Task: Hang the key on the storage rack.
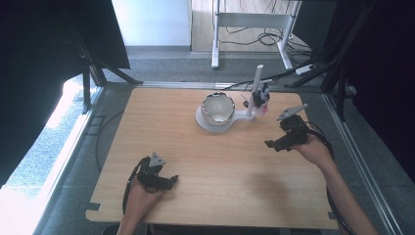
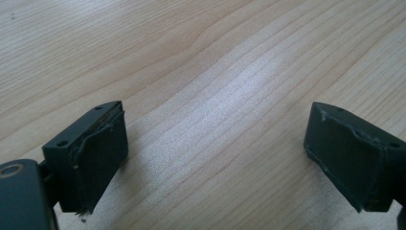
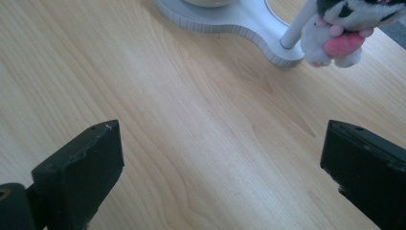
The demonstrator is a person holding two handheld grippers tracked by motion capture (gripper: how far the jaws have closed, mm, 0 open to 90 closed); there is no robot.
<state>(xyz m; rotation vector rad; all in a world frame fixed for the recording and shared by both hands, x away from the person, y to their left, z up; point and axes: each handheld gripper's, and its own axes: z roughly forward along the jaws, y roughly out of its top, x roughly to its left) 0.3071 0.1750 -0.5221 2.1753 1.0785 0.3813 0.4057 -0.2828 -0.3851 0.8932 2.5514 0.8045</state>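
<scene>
Two hand-held grippers are in your hands above the light wooden counter (image 1: 210,161), and both stand wide open with nothing between their black jaws. Your left hand-held gripper (image 1: 169,182) sits low near the counter's near edge, well apart from the white flat stand (image 1: 230,121) at the far middle; in the left gripper view (image 2: 215,143) bare wood grain lies between its jaws. Your right hand-held gripper (image 1: 272,144) hangs to the right of that stand, nearer to it, and in the right gripper view (image 3: 220,167) it points toward the stand's base. A round white bowl with a dark patterned rim (image 1: 218,107) rests on the stand. A small black, white and pink plush toy (image 3: 342,28) clings to the stand's white upright post (image 1: 255,90).
</scene>
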